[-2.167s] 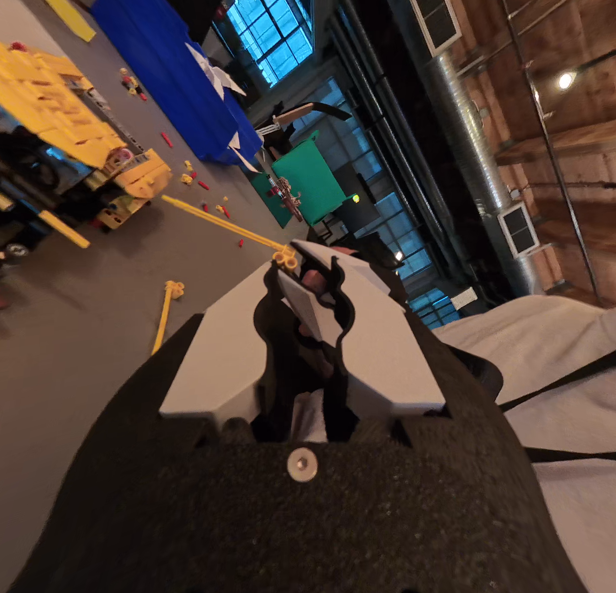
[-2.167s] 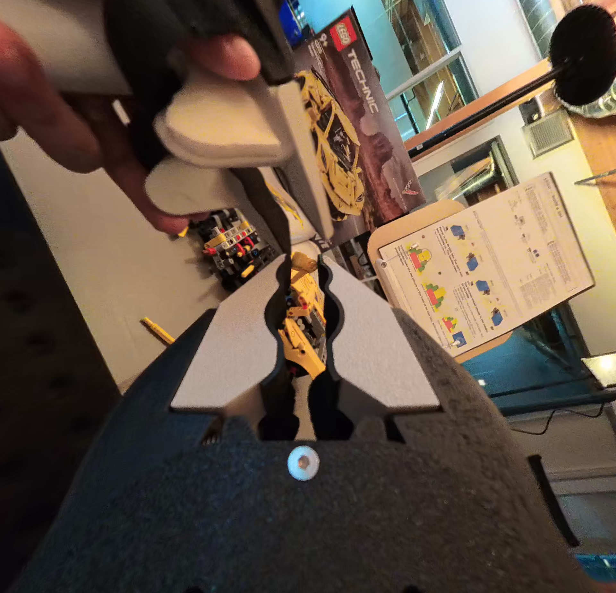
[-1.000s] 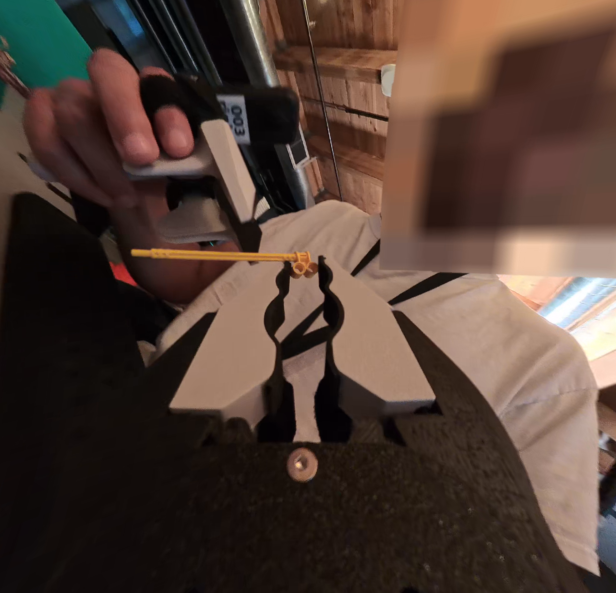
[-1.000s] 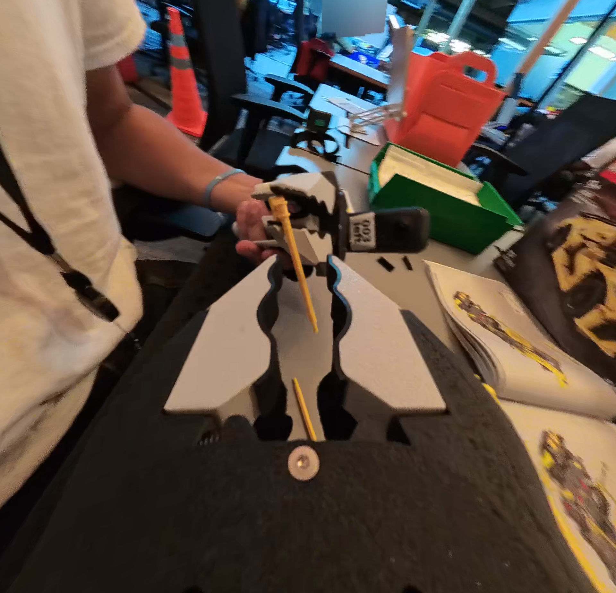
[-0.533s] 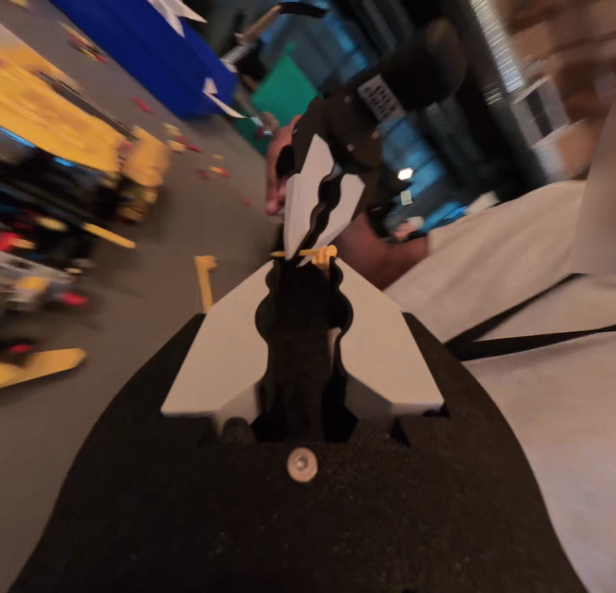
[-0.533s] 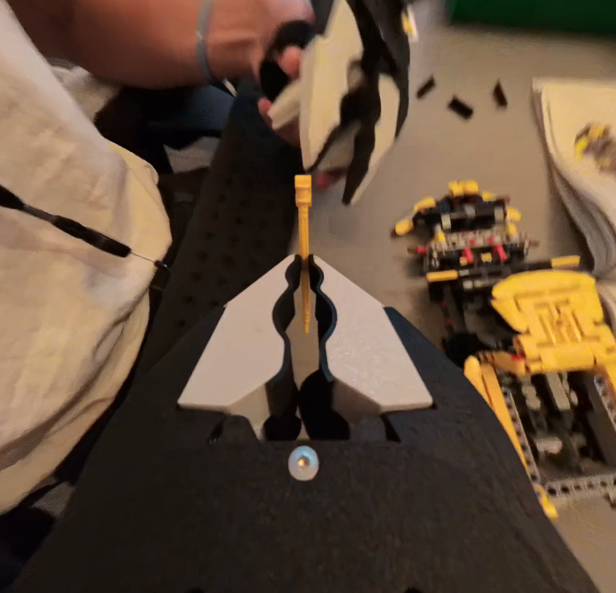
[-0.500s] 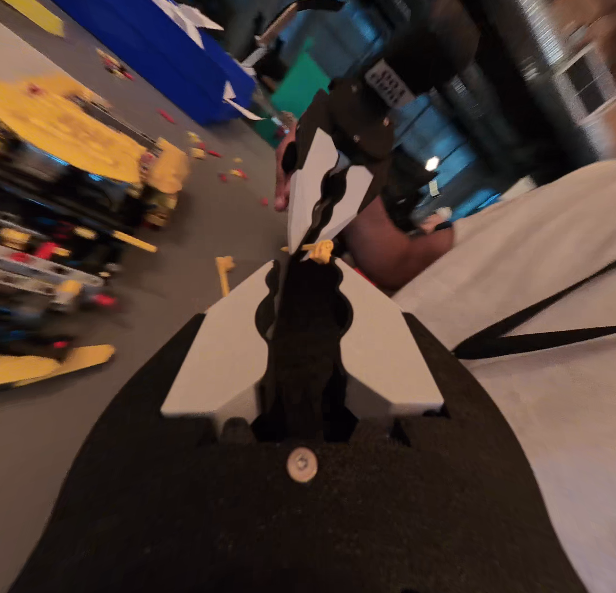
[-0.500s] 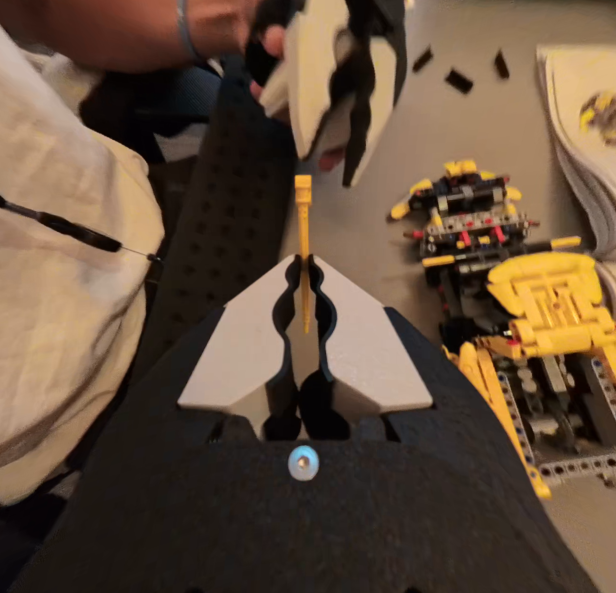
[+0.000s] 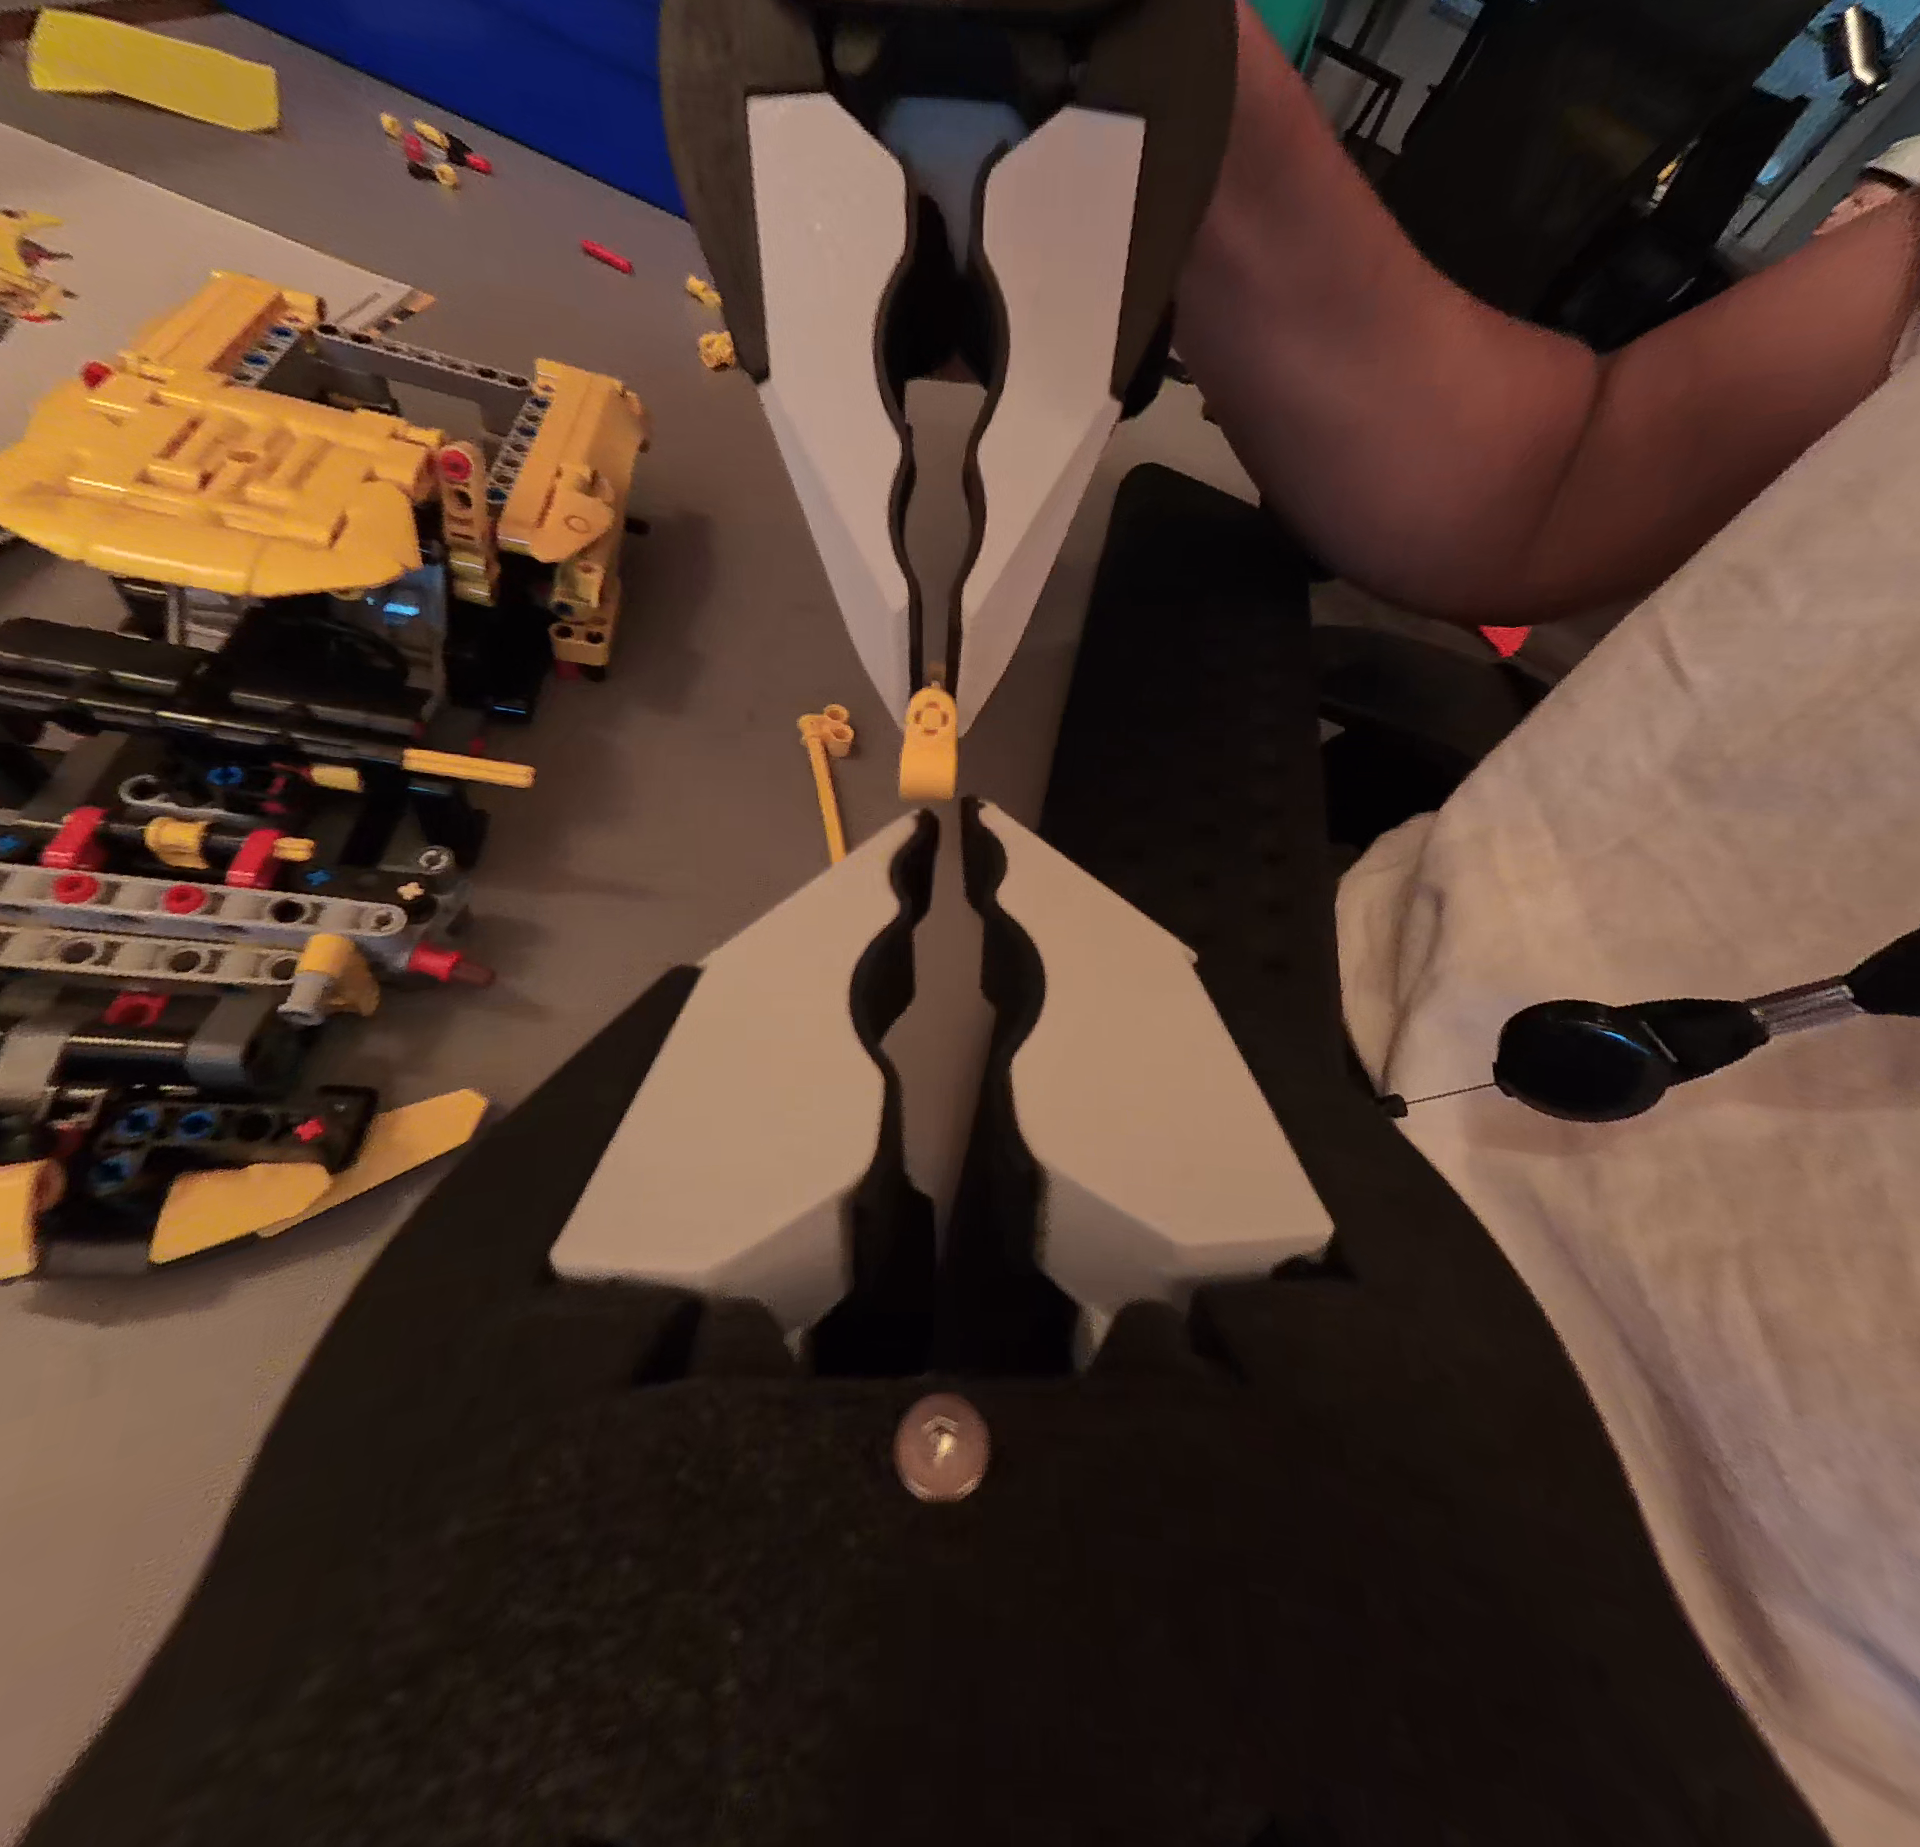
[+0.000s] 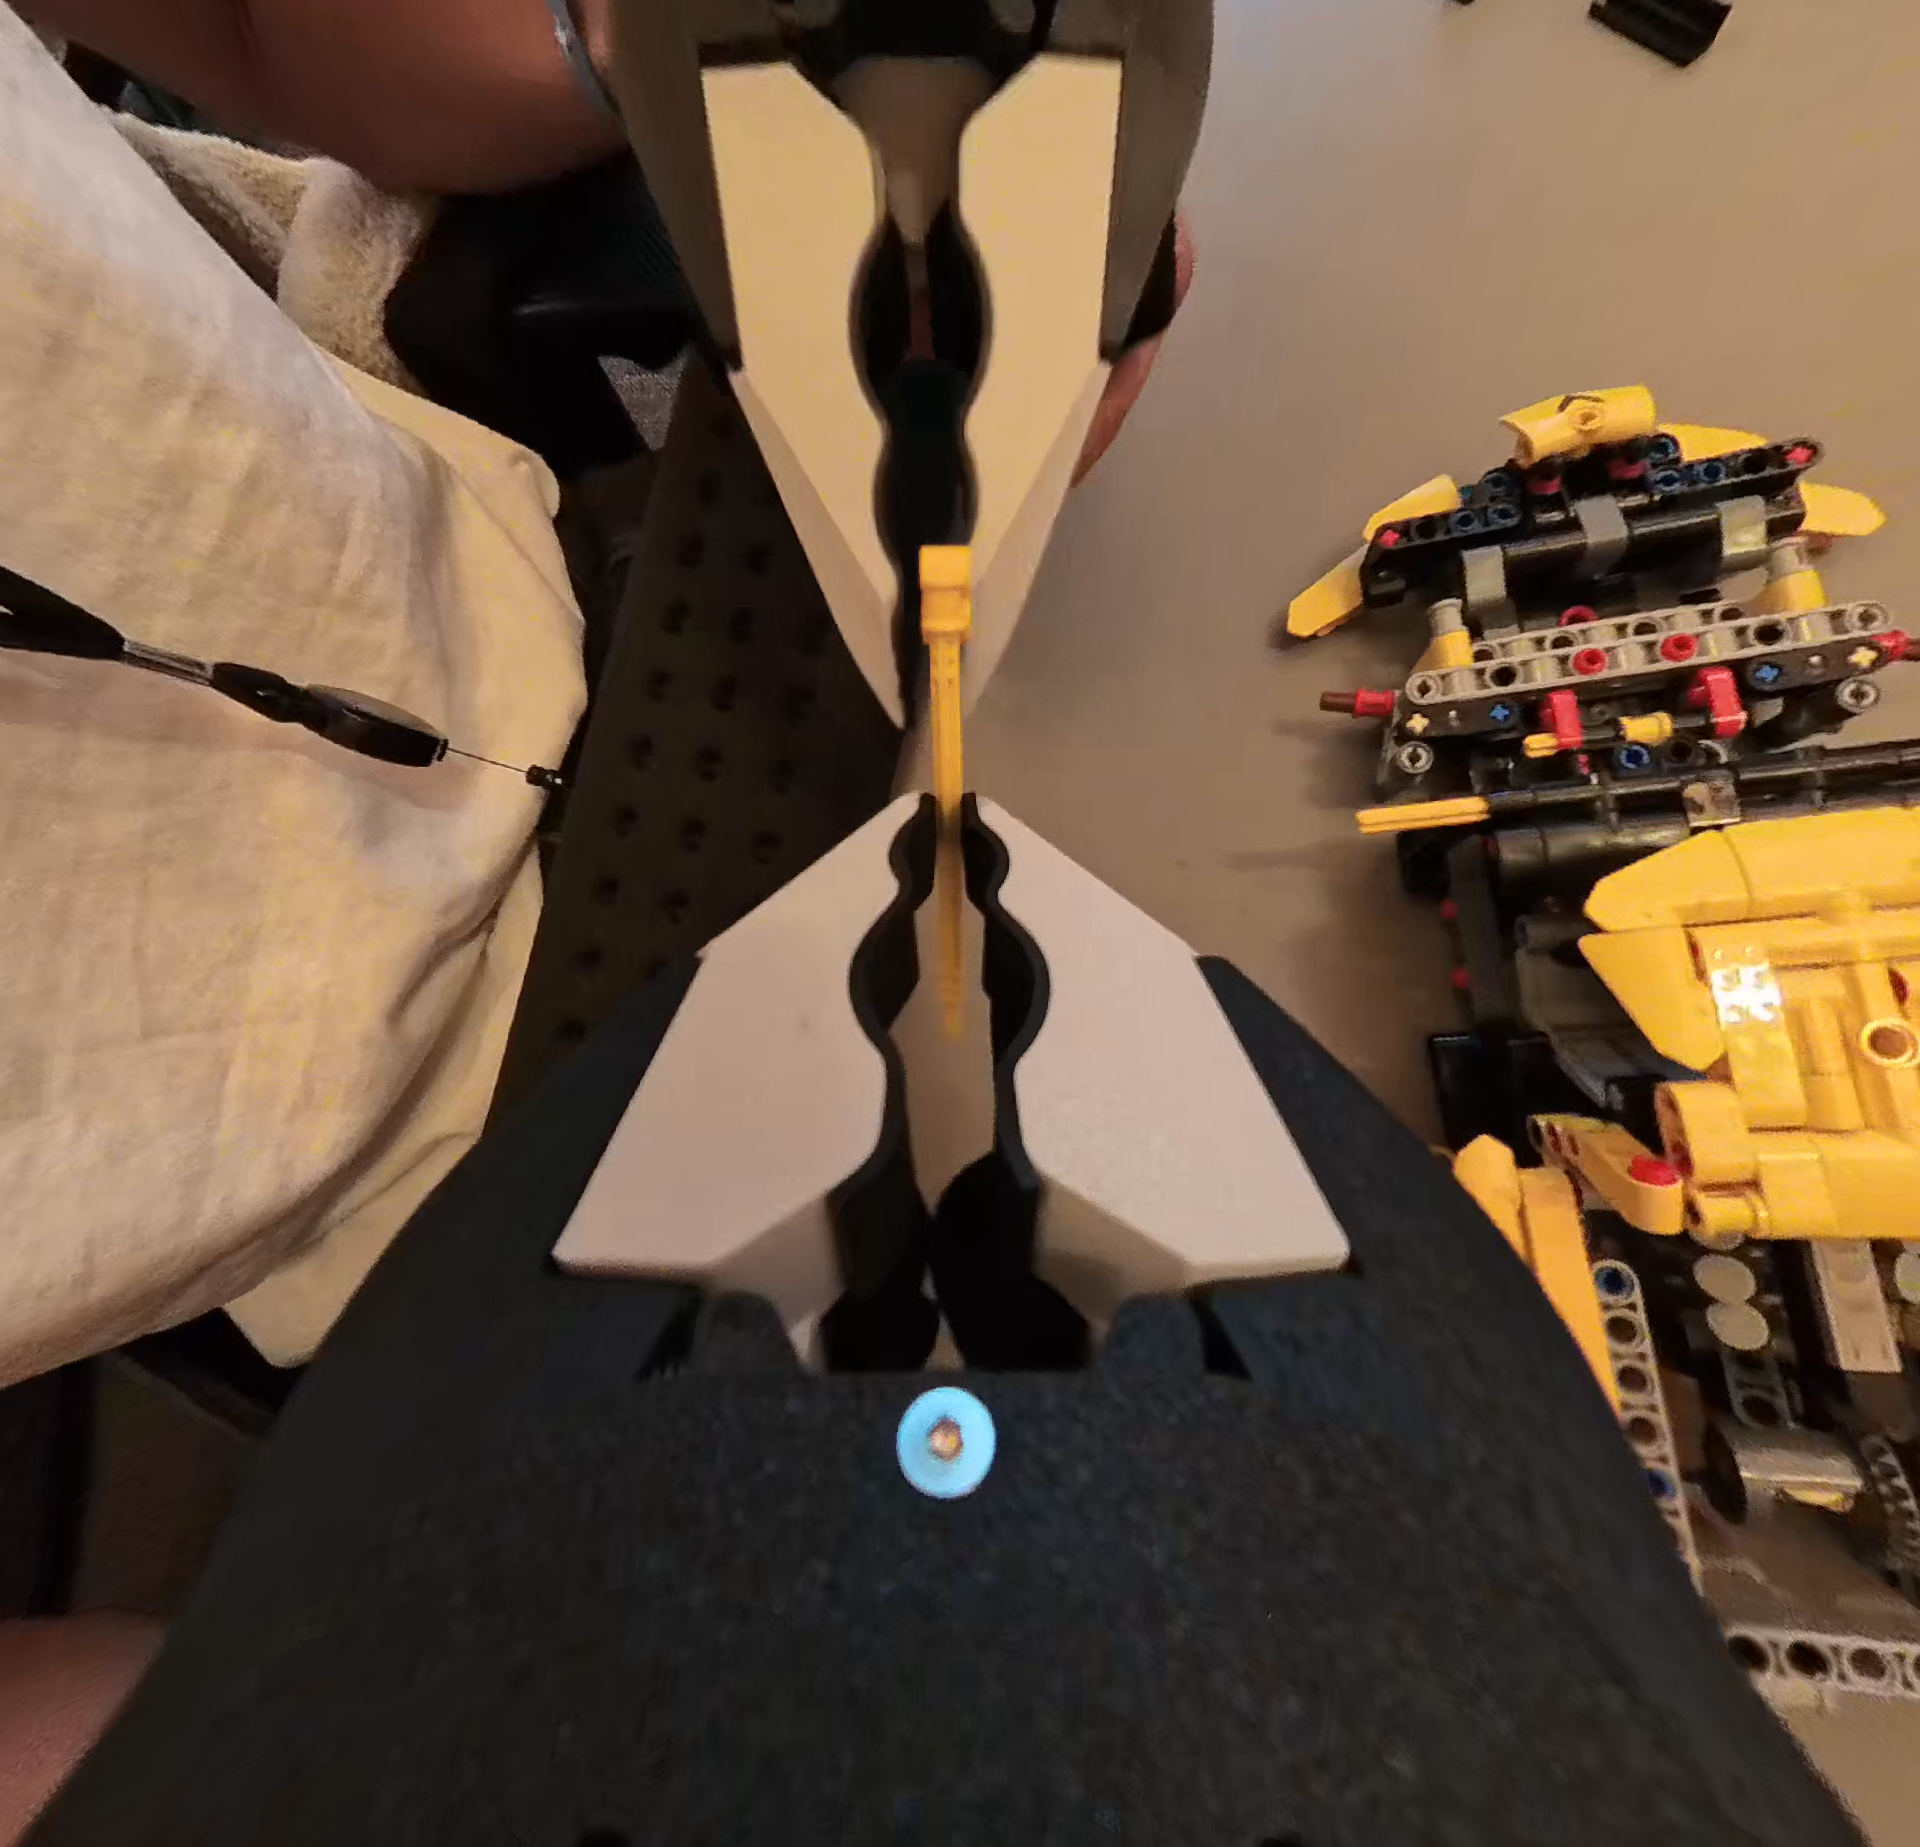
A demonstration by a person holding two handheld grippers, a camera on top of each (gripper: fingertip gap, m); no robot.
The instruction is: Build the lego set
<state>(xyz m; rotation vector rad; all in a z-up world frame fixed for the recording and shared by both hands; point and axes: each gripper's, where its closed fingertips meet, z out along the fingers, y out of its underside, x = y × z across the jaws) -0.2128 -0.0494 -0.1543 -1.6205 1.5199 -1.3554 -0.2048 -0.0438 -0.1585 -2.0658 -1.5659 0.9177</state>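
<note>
My right gripper (image 10: pixel 943 802) is shut on a thin yellow Lego rod (image 10: pixel 948 862), which points forward, away from it. The rod's connector head (image 9: pixel 928 748) sticks out of the right gripper's fingers (image 9: pixel 831 509) in the left wrist view. My left gripper (image 9: pixel 943 810) faces it tip to tip, just short of the head. Its jaws stand a narrow gap apart with nothing between them. In the right wrist view the left gripper's fingers (image 10: pixel 800 426) come down from the top on either side of the head (image 10: pixel 945 587).
A part-built yellow and black Lego car (image 9: pixel 260 509) (image 10: pixel 1745 987) lies beside the grippers on the grey table (image 9: pixel 644 966), with a black beam assembly (image 10: pixel 1621 644). A second yellow rod (image 9: pixel 826 789) lies on the table. Loose small pieces (image 9: pixel 431 145), a blue box (image 9: pixel 468 10) and a black perforated mat (image 10: pixel 707 654) are nearby. Both grippers' tips are close together, under 4 cm apart.
A second ago the left gripper held the rod by its connector. The right gripper shut on the shaft and the left let go. Both grippers now point at each other over the table edge.
</note>
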